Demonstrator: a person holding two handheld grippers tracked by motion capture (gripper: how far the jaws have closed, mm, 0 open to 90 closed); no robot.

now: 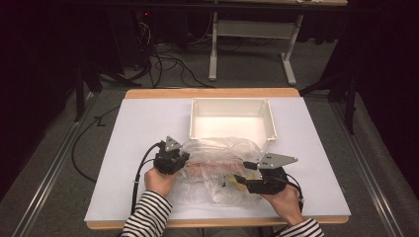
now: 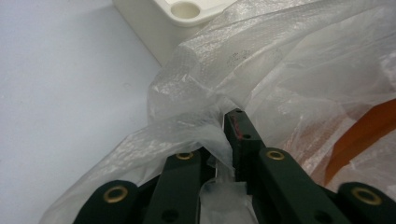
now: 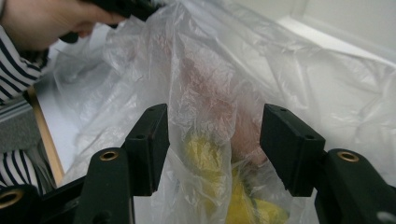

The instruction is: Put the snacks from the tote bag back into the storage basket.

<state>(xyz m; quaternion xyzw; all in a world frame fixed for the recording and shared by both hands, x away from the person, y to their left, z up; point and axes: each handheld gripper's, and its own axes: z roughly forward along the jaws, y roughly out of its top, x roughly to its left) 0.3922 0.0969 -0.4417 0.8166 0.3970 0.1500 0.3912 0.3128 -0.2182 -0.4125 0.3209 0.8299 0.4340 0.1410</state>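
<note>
Near the table's (image 1: 316, 148) six-o'clock edge lies a clear plastic bag (image 1: 217, 153), just short of the white bin (image 1: 232, 104) at twelve o'clock. The left gripper (image 1: 184, 159) pinches a gathered fold at the bag's nine-o'clock end, its jaws clenched on the film. The right gripper (image 3: 212, 140) stands released at three o'clock, a flap of film loose between its wide-apart jaws. Inside sit something yellow (image 3: 219, 186) and something reddish (image 1: 207, 168). The film looks thin, limp, slippery and easily torn, the load light; bunched film near the mouth seems the best place to take hold.
</note>
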